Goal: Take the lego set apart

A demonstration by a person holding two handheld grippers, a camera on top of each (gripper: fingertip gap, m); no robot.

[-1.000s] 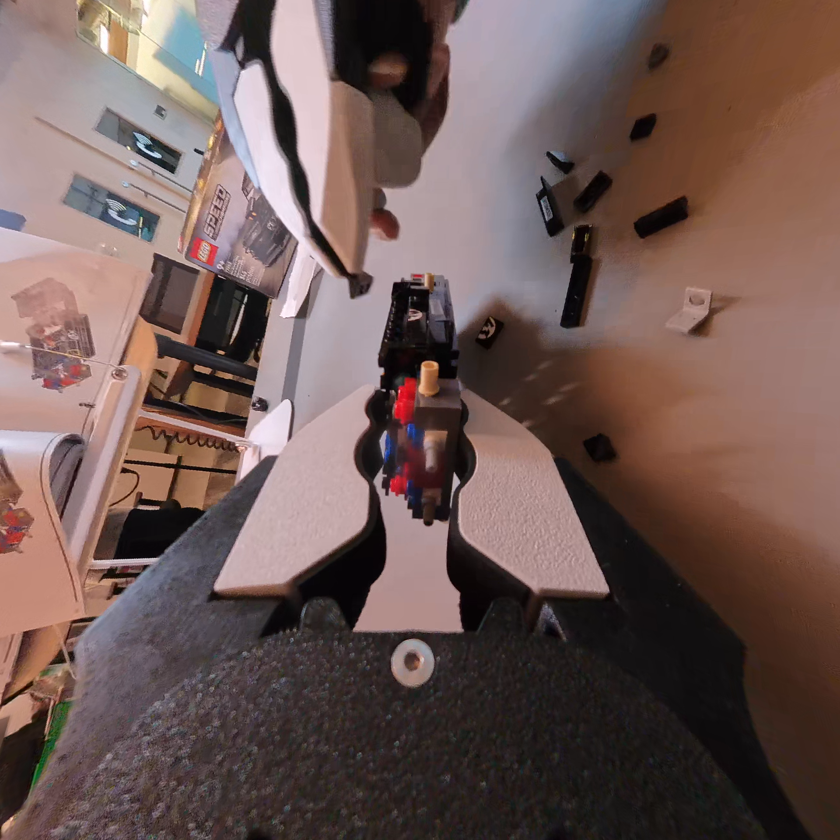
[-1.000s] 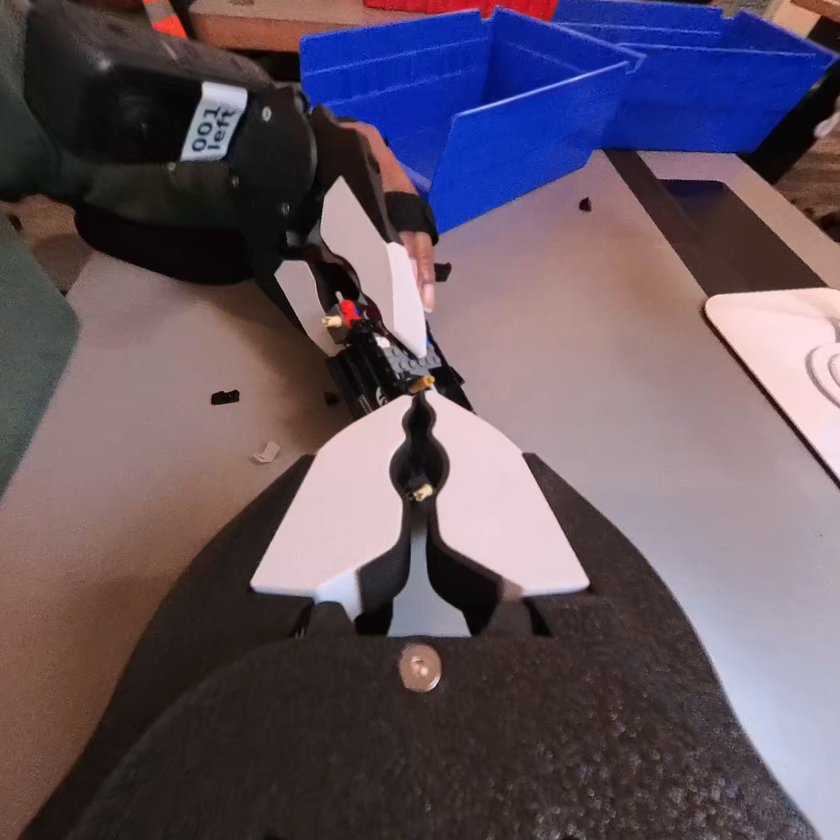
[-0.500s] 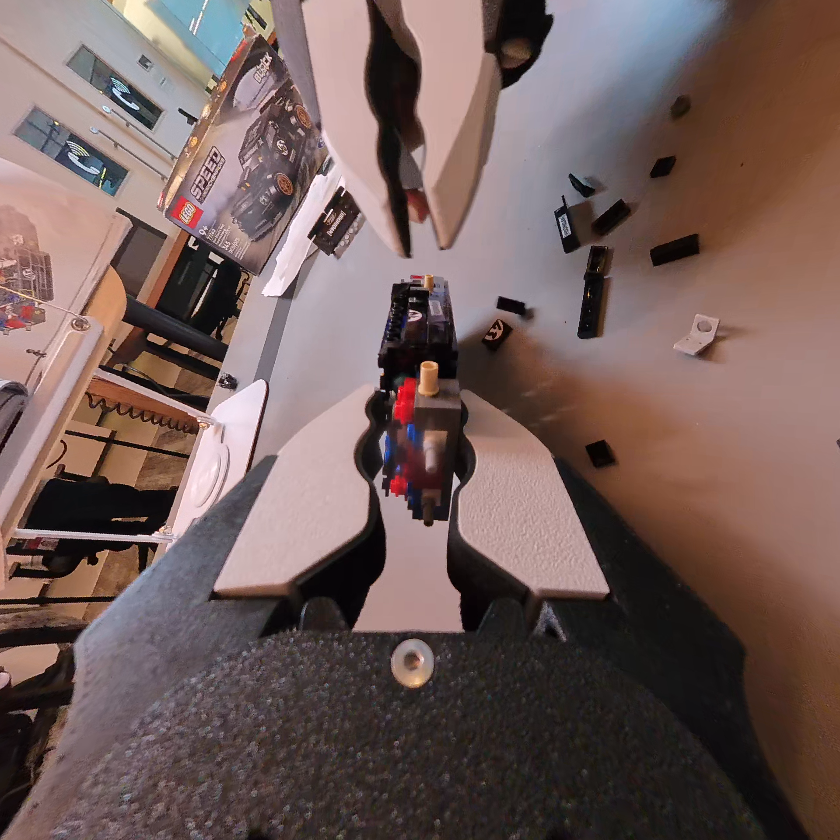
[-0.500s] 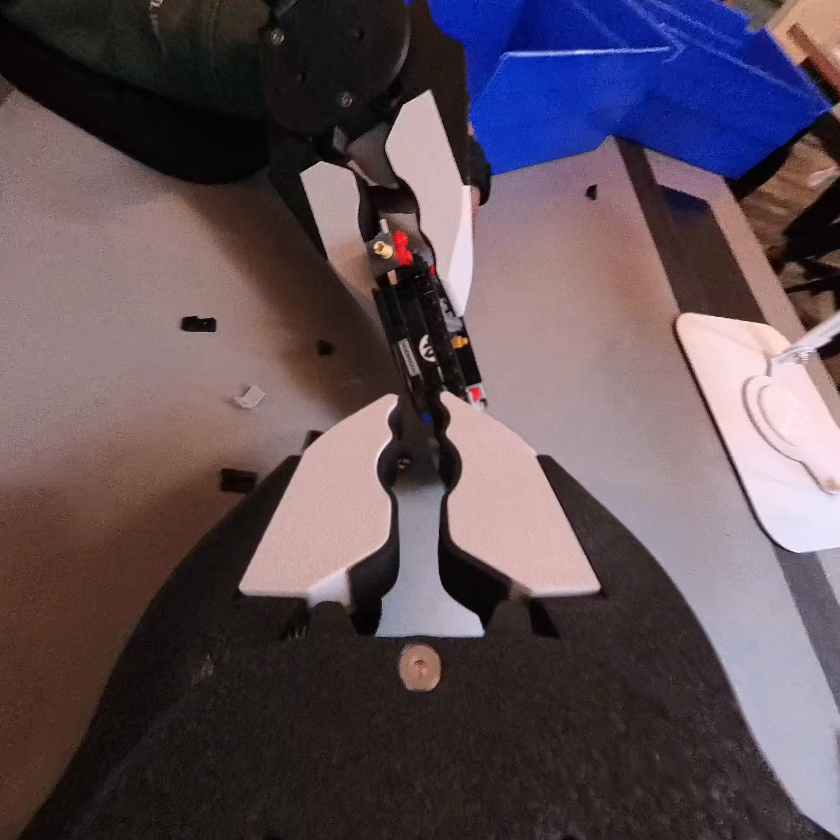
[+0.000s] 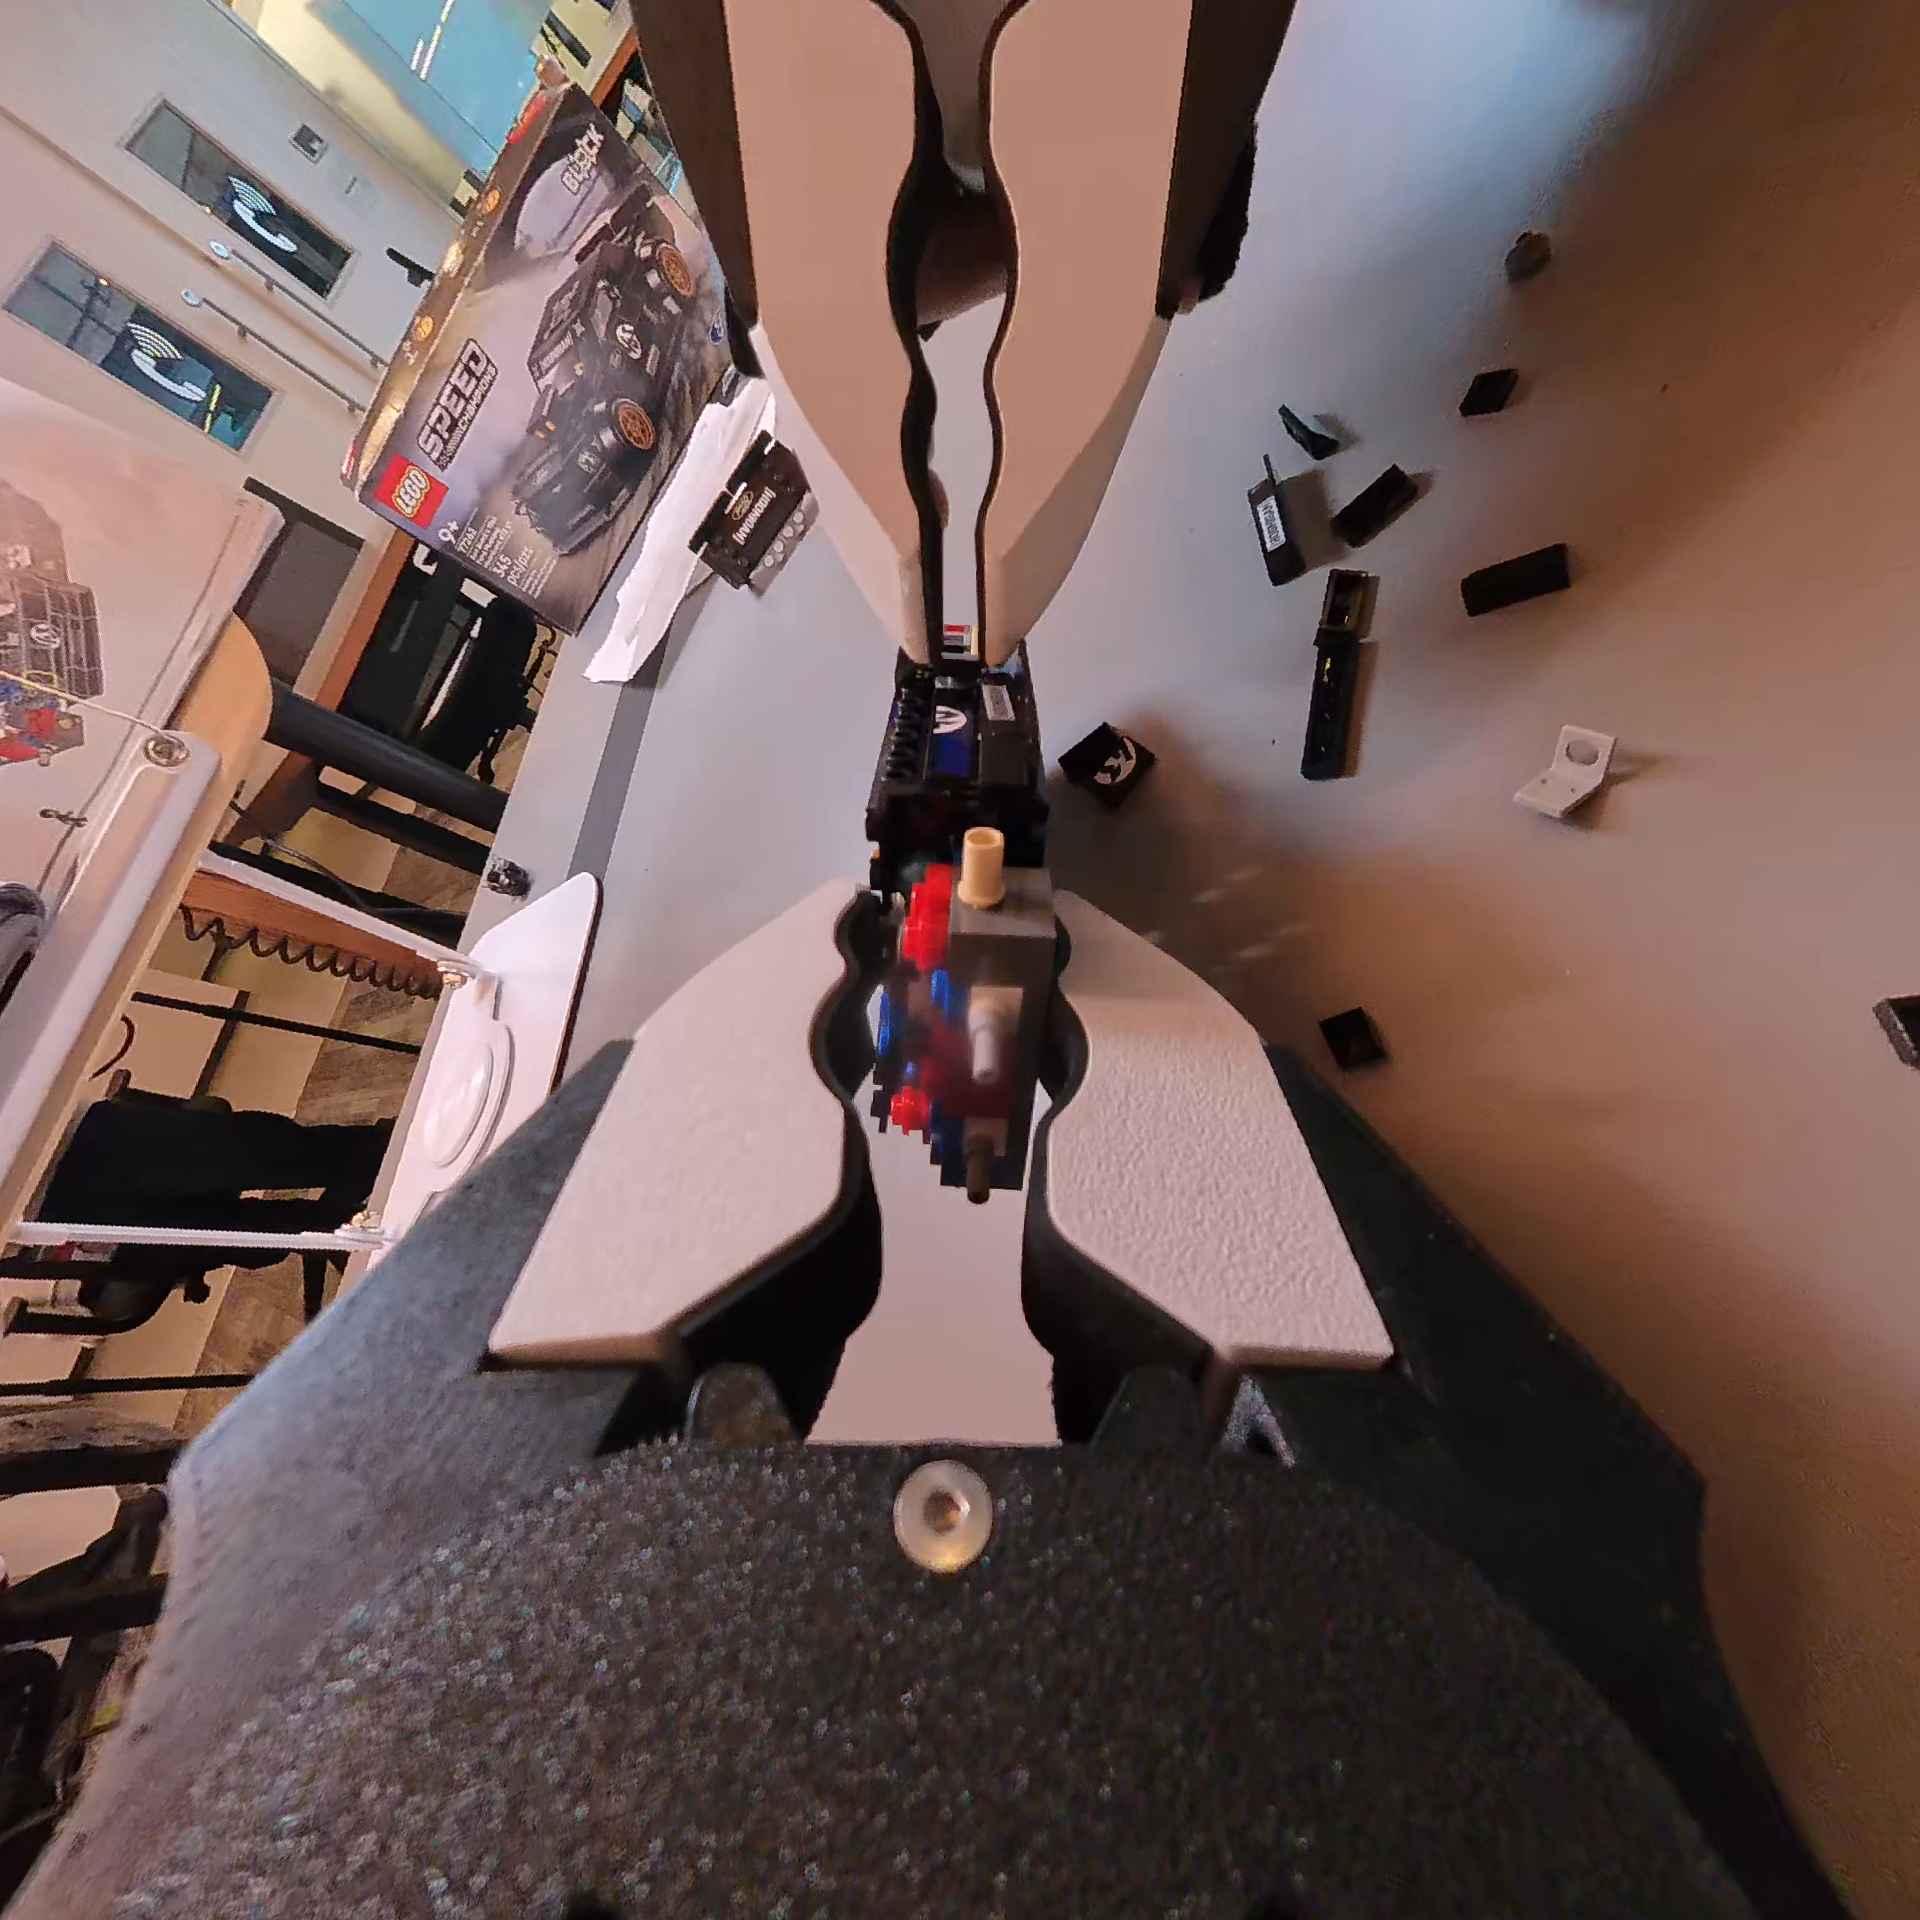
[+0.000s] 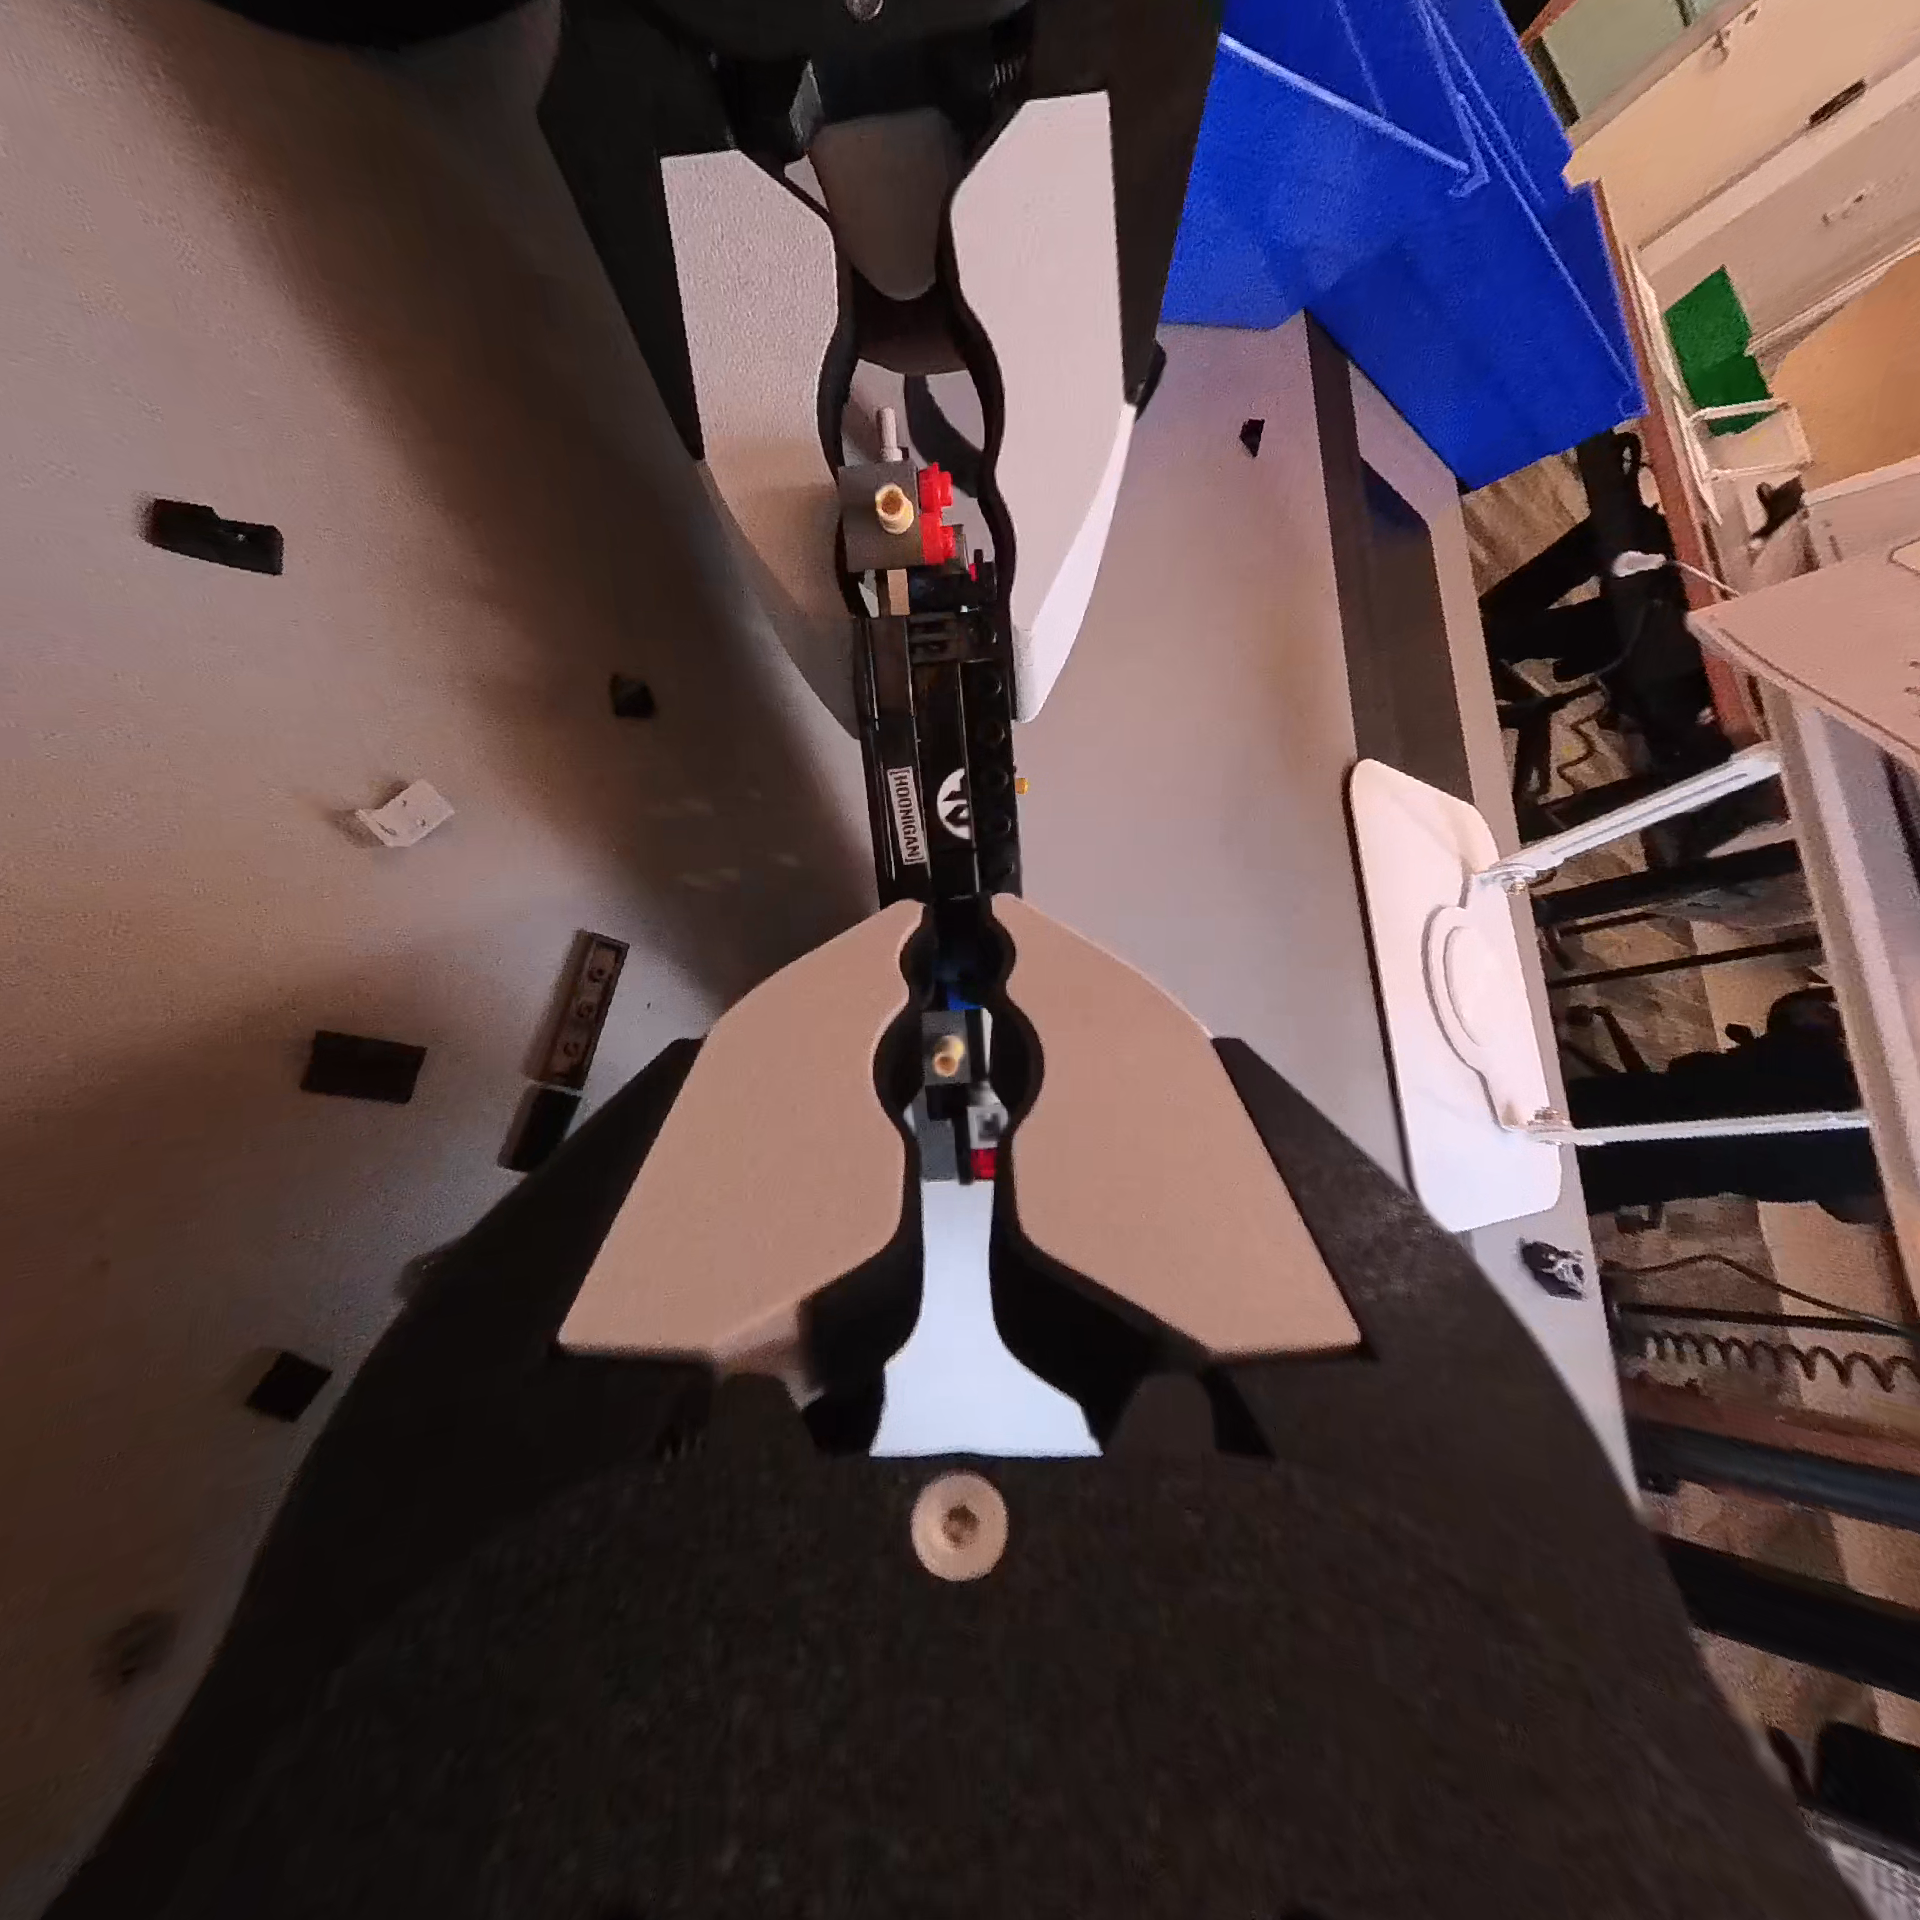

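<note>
blue bins (image 6: pixel 1455 239), white stand (image 6: pixel 1455 997), grey table (image 6: pixel 1195 831)

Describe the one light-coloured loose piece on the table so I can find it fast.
On the grey table, look in the scatter of loose black pieces beside the lego model. The white bracket piece lies at the scatter's edge: it alone is pale, bent, with a round hole.

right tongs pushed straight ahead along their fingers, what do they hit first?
The right tongs already grip one end of the lego car; straight on lie the car's length, then the left tongs at its far end. Depth is unclear.
</note>
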